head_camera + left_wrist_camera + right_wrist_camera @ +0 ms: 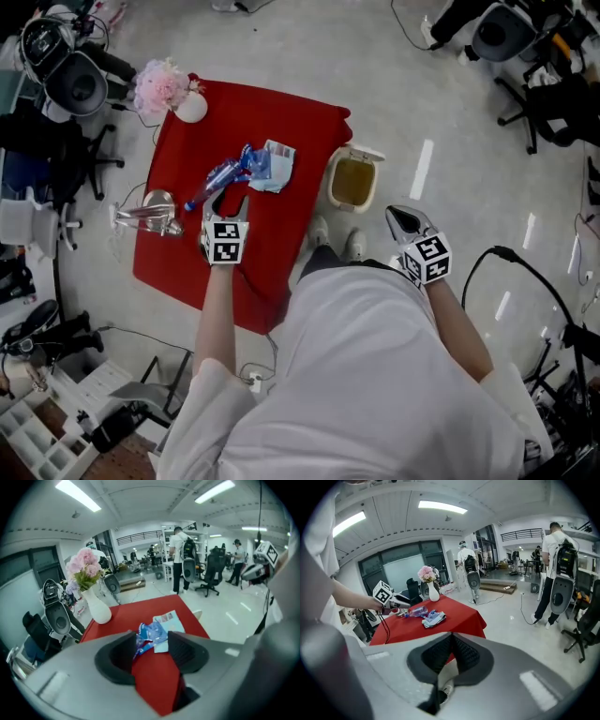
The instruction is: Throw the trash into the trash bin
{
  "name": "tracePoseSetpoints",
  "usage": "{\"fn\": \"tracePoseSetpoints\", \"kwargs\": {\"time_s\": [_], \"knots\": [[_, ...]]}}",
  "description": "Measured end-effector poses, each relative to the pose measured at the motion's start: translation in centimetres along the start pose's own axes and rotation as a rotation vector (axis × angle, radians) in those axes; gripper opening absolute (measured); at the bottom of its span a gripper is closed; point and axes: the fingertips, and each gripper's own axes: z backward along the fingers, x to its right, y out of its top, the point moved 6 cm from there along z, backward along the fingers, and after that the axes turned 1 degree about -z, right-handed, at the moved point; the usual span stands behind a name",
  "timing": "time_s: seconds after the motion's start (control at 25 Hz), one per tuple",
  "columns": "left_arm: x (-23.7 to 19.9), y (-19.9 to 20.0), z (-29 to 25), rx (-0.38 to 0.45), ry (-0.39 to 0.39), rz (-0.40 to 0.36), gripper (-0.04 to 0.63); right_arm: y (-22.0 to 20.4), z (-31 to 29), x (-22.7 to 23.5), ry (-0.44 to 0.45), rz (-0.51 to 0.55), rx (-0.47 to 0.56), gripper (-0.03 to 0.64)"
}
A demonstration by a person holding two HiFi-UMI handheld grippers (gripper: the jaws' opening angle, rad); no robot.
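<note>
On the red table (291, 122) lies the trash: a clear plastic bottle (216, 178), a crumpled blue wrapper (255, 161) and a pale paper pack (278, 165). My left gripper (231, 199) hovers just short of the bottle and wrapper, open, nothing between its pads. In the left gripper view the wrapper (151, 633) and the paper pack (171, 622) lie just beyond the open jaws of the left gripper (151, 651). The beige trash bin (353, 180) stands on the floor at the table's right edge, lid open. My right gripper (401, 221) is shut and empty over the floor, right of the bin.
A white vase with pink flowers (172, 91) stands at the table's far left corner. A glass object (155, 214) sits at the table's left edge. Office chairs, speakers and cables ring the floor. Several people (179, 555) stand in the room behind.
</note>
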Motion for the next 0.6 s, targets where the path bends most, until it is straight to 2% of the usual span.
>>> {"fn": "tracePoseSetpoints", "kwargs": {"time_s": [0.12, 0.28, 0.44, 0.6], "knots": [[-1.9, -1.2, -2.1, -0.059, 0.004, -0.033, 0.241, 0.6, -1.0, 0.0, -0.015, -0.003, -0.002, 0.002], [-3.6, -1.7, -4.5, -0.13, -0.011, -0.113, 0.274, 1.4, -1.6, 0.1, -0.037, -0.013, -0.015, 0.002], [-4.9, -2.9, -7.0, -0.244, -0.074, -0.207, 0.354, 1.6, -2.1, -0.1, -0.062, -0.034, -0.024, 0.002], [-6.2, -5.1, -9.3, -0.372, -0.159, -0.264, 0.38, 1.3, -2.6, -0.8, -0.082, -0.052, -0.039, 0.002]]}}
